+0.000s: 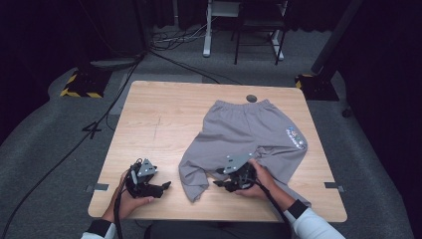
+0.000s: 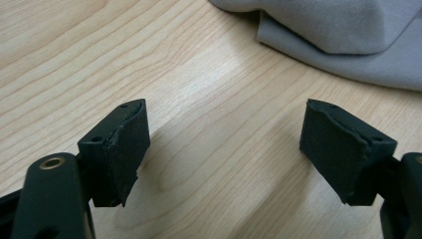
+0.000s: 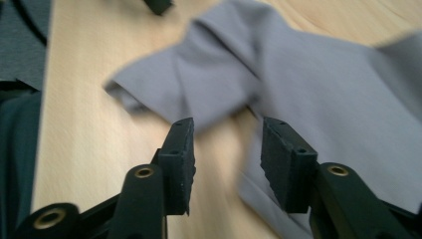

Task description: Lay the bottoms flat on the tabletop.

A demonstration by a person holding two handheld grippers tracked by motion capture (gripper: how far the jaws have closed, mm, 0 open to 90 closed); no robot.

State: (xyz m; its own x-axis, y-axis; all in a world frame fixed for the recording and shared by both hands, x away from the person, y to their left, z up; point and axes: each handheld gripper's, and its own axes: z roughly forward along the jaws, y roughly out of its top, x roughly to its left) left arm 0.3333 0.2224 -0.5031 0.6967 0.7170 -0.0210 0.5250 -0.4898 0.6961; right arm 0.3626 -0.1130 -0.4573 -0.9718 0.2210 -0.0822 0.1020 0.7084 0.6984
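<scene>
Grey shorts point(image 1: 249, 134) lie spread on the wooden table point(image 1: 159, 119), waistband at the far side and one leg folded toward the near edge; a small printed patch point(image 1: 296, 138) marks the right side. My left gripper point(image 1: 163, 187) rests on bare wood left of the shorts, its jaws pointing at them. In the left gripper view this gripper point(image 2: 224, 144) is open with nothing between its pads, and the shorts' hem point(image 2: 348, 30) lies beyond. My right gripper point(image 1: 219, 179) hovers over the folded leg. It is open point(image 3: 226, 144), over the blurred grey cloth point(image 3: 298, 74) and wood.
A dark round spot point(image 1: 252, 98) sits at the table's far edge. Bare wood covers the table's left half. Cables point(image 1: 99, 124) run over the grey floor at the left. A white desk leg point(image 1: 207, 30) and a chair point(image 1: 259, 30) stand behind the table.
</scene>
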